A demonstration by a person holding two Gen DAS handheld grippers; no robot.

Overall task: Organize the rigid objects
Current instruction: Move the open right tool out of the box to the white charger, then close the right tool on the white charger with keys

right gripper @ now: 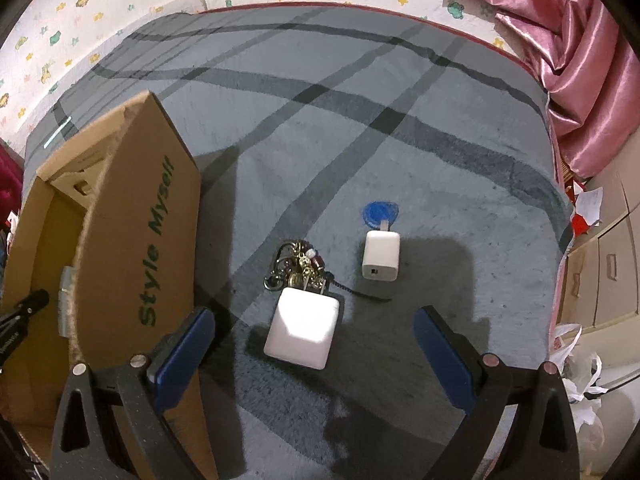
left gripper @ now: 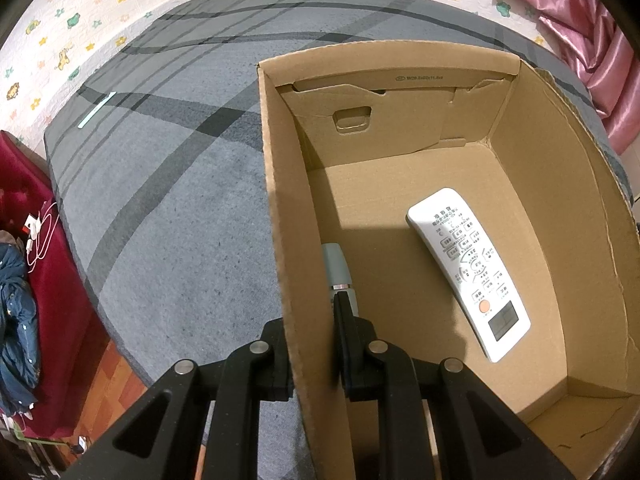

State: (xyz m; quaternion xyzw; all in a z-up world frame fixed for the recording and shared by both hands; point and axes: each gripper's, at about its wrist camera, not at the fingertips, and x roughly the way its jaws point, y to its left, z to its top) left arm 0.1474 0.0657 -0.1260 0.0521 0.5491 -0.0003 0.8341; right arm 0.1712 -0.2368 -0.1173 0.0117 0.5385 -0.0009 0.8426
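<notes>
My left gripper (left gripper: 310, 314) is shut on the left wall of the open cardboard box (left gripper: 280, 208), one finger inside and one outside. Inside the box lie a white remote control (left gripper: 468, 272) and a grey-green tube (left gripper: 338, 264) against the held wall. My right gripper (right gripper: 314, 320) is open, low over the grey blanket, its blue pads either side of a white charger block (right gripper: 302, 328) without touching it. A bunch of keys (right gripper: 298, 268) lies just beyond the block. A smaller white charger (right gripper: 381, 255) and a blue tag (right gripper: 378, 213) lie to the right.
In the right wrist view the box (right gripper: 132, 220) stands close to the left finger (right gripper: 188, 344), with the left gripper's tip (right gripper: 28, 304) at its wall. Pink curtains (right gripper: 568, 60) hang at the right, drawers (right gripper: 608, 264) beyond the bed edge. A red sofa (left gripper: 40, 280) sits left.
</notes>
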